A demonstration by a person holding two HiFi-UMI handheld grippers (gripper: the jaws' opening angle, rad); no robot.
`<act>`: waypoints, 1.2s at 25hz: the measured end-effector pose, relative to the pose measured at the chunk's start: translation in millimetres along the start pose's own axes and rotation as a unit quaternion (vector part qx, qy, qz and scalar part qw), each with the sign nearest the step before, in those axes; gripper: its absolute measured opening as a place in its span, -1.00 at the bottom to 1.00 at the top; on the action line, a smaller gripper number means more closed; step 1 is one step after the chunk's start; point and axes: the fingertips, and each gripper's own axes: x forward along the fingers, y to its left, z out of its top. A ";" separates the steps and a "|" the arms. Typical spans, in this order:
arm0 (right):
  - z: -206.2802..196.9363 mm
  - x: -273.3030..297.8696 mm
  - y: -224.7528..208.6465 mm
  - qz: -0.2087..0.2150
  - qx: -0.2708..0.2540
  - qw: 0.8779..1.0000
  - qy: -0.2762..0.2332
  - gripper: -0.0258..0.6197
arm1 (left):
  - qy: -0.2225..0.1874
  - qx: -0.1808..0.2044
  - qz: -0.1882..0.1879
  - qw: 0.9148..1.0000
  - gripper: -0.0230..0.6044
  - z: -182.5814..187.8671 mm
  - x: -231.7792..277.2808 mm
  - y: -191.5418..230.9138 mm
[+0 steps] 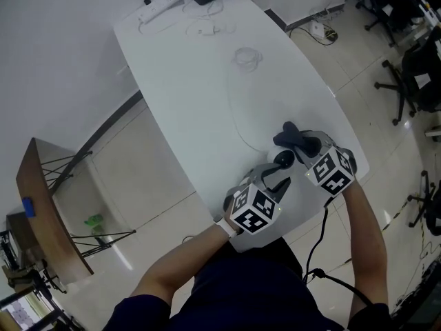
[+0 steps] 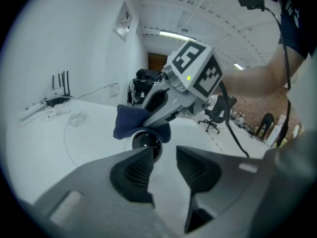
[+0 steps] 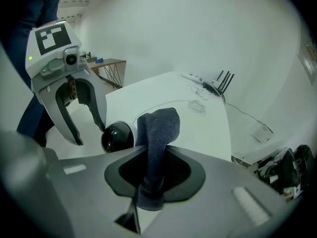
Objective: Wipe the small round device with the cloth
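Dark-blue terry cloth (image 3: 158, 128) pinched in right gripper (image 3: 148, 182) jaws, touching top of small glossy black round device (image 1: 284, 159) from its 1 o'clock. Device sits nr white table's (image 1: 207, 81) 5 o'clock edge. Left gripper (image 2: 163, 167) jaws apart, empty, device just ahead. Wiping prob. only starting; most left.

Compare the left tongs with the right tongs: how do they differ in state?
The left tongs stand open and empty; the right tongs are shut on the dark blue cloth. The left tongs sit just short of the small round device; the right tongs hold the cloth close beside it. Both point towards the device.
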 end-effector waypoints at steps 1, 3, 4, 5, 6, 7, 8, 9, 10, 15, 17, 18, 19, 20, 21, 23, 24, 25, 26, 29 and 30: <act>-4.6 4.3 0.9 0.006 0.001 1.000 0.004 -0.69 | -0.001 -0.003 0.001 1.000 -0.46 0.3 -0.1 0.1; -12.3 12.5 2.6 0.014 0.003 1.000 0.011 -0.69 | -0.004 -0.008 0.002 1.000 -0.46 0.8 -1.0 1.5; -15.5 16.8 3.6 0.017 0.003 1.000 0.015 -0.69 | -0.005 -0.011 0.003 1.000 -0.46 0.8 -1.7 2.5; -18.5 21.0 4.8 0.020 0.004 1.000 0.018 -0.69 | -0.006 -0.013 0.004 1.000 -0.46 0.4 -2.3 3.3; -21.6 25.1 6.1 0.022 0.006 1.000 0.020 -0.69 | -0.007 -0.015 0.005 1.000 -0.46 0.1 -2.6 3.9; -24.8 29.1 7.0 0.025 0.008 0.999 0.023 -0.69 | -0.008 -0.017 0.006 1.000 -0.46 -0.1 -2.7 4.2; -28.2 33.0 7.6 0.026 0.009 0.999 0.026 -0.69 | -0.009 -0.018 0.007 1.000 -0.46 -0.2 -2.4 4.4; -31.5 36.6 8.0 0.027 0.010 0.999 0.030 -0.69 | -0.009 -0.019 0.007 1.000 -0.46 -0.1 -2.1 4.7; -34.5 39.8 8.3 0.027 0.010 0.999 0.035 -0.69 | -0.010 -0.020 0.008 1.000 -0.46 0.1 -1.7 4.9; -46.8 54.4 13.6 0.017 0.005 0.998 0.064 -0.69 | -0.008 -0.019 0.009 1.000 -0.46 -0.8 -0.4 5.6; -51.1 57.4 15.0 0.007 0.026 0.997 0.067 -0.69 | -0.007 -0.019 0.008 1.000 -0.46 -2.0 -1.7 3.8; -52.3 56.6 13.8 0.000 0.047 0.997 0.062 -0.69 | -0.007 -0.019 0.007 1.000 -0.46 -2.2 -3.0 2.6; -53.4 54.6 11.3 -0.008 0.074 0.996 0.053 -0.69 | -0.009 -0.020 0.007 1.000 -0.46 -2.2 -4.8 1.8; -55.1 51.9 8.1 -0.018 0.106 0.993 0.040 -0.69 | -0.011 -0.021 0.007 1.000 -0.46 -2.5 -6.9 1.6; -57.4 48.3 4.4 -0.029 0.139 0.990 0.025 -0.69 | -0.013 -0.021 0.008 1.000 -0.46 -3.2 -9.3 2.3; -59.8 36.3 -2.5 -0.051 0.200 0.978 -0.009 -0.69 | -0.016 -0.024 0.012 1.000 -0.46 -5.8 -14.6 5.3; -57.7 27.3 -5.0 -0.060 0.229 0.971 -0.028 -0.69 | -0.018 -0.026 0.015 0.999 -0.46 -7.0 -17.5 7.2; -54.0 17.0 -6.9 -0.070 0.257 0.963 -0.049 -0.69 | -0.020 -0.028 0.018 0.999 -0.46 -7.8 -20.6 8.9; -49.1 6.0 -8.0 -0.081 0.281 0.954 -0.070 -0.69 | -0.022 -0.029 0.020 0.999 -0.46 -8.4 -23.9 10.3; -30.8 -24.6 -4.3 -0.105 0.332 0.928 -0.129 -0.69 | -0.031 -0.036 0.027 0.998 -0.46 -8.9 -33.9 14.1; -24.1 -33.0 -0.9 -0.110 0.340 0.923 -0.146 -0.69 | -0.033 -0.040 0.029 0.998 -0.46 -8.7 -36.9 15.2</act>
